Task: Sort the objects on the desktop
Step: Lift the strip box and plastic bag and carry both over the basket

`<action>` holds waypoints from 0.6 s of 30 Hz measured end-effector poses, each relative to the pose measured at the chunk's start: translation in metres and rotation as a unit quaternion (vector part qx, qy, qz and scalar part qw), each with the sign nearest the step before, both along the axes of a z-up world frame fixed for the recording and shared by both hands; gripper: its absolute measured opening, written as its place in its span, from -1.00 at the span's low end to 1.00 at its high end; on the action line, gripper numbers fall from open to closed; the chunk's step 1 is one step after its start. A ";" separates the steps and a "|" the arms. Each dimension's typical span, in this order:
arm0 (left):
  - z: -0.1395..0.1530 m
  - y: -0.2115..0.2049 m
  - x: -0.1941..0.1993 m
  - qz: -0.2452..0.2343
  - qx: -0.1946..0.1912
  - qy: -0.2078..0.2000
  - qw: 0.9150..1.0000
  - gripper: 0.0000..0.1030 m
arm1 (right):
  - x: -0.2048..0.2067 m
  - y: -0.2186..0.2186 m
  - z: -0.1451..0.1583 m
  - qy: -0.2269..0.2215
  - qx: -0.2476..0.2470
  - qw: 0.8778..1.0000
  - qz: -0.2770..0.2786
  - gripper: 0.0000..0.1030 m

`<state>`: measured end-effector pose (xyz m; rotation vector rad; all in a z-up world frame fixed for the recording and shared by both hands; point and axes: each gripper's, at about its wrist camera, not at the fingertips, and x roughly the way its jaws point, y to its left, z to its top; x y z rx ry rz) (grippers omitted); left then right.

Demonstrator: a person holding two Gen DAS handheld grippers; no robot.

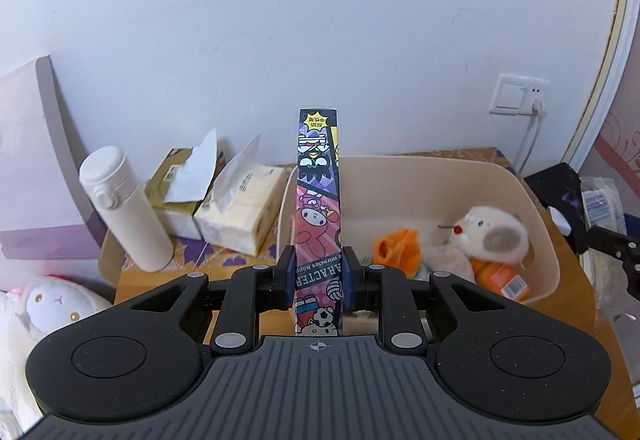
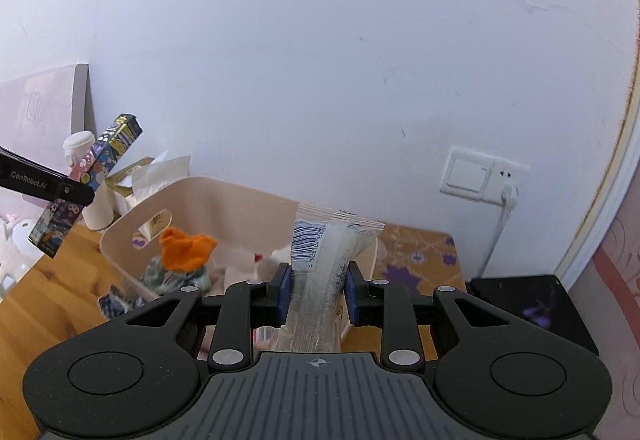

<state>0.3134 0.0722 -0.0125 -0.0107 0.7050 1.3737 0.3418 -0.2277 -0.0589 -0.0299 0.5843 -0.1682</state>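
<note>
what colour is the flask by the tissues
White, the flask shows best in the left wrist view.

Two tissue packs [image 1: 236, 208], one bin [image 1: 536, 200], one flask [image 1: 124, 208].

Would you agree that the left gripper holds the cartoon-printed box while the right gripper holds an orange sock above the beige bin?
Not quite: the right gripper holds a clear plastic packet with a barcode, as the right wrist view shows. The orange sock lies in the beige bin. The left gripper does hold the cartoon-printed box.
</note>
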 end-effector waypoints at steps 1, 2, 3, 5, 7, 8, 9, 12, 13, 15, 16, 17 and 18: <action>0.000 0.003 0.003 0.001 0.001 0.002 1.000 -0.57 | 0.003 -0.001 0.001 -0.001 -0.002 1.000 0.002 -0.50; 0.000 0.006 0.006 0.002 0.002 0.004 1.000 -0.57 | 0.008 -0.002 0.001 -0.002 -0.004 1.000 0.005 -0.50; 0.000 0.009 0.009 0.003 0.004 0.006 1.000 -0.57 | 0.013 -0.003 0.002 -0.003 -0.005 1.000 0.007 -0.50; -0.001 0.016 0.014 0.006 0.006 0.008 1.000 -0.57 | 0.021 -0.005 0.003 -0.005 -0.007 1.000 0.012 -0.50; -0.002 0.023 0.019 0.008 0.007 0.008 1.000 -0.57 | 0.029 -0.005 0.005 -0.008 -0.009 1.000 0.017 -0.50; -0.003 0.026 0.021 0.008 0.007 0.008 1.000 -0.57 | 0.033 -0.006 0.005 -0.010 -0.010 1.000 0.019 -0.50; -0.004 0.029 0.024 0.008 0.008 0.010 1.000 -0.57 | 0.038 -0.006 0.005 -0.011 -0.011 1.000 0.021 -0.50; -0.008 0.039 0.032 0.008 0.011 0.020 1.000 -0.57 | 0.052 -0.006 0.005 -0.014 -0.010 1.000 0.025 -0.50; -0.010 0.043 0.035 0.009 0.009 0.022 1.000 -0.57 | 0.056 -0.006 0.005 -0.014 -0.009 1.000 0.026 -0.50; -0.014 0.052 0.039 0.012 0.006 0.027 1.000 -0.57 | 0.065 -0.004 0.003 -0.012 -0.010 0.999 0.031 -0.50; -0.017 0.057 0.042 0.013 0.004 0.030 0.999 -0.57 | 0.069 -0.003 0.001 -0.010 -0.011 0.999 0.033 -0.50; -0.019 0.061 0.044 0.014 0.001 0.033 0.999 -0.56 | 0.072 -0.002 0.000 -0.007 -0.011 0.999 0.035 -0.50; -0.022 0.065 0.046 0.016 -0.003 0.036 0.999 -0.56 | 0.077 -0.001 -0.002 -0.004 -0.010 0.999 0.037 -0.50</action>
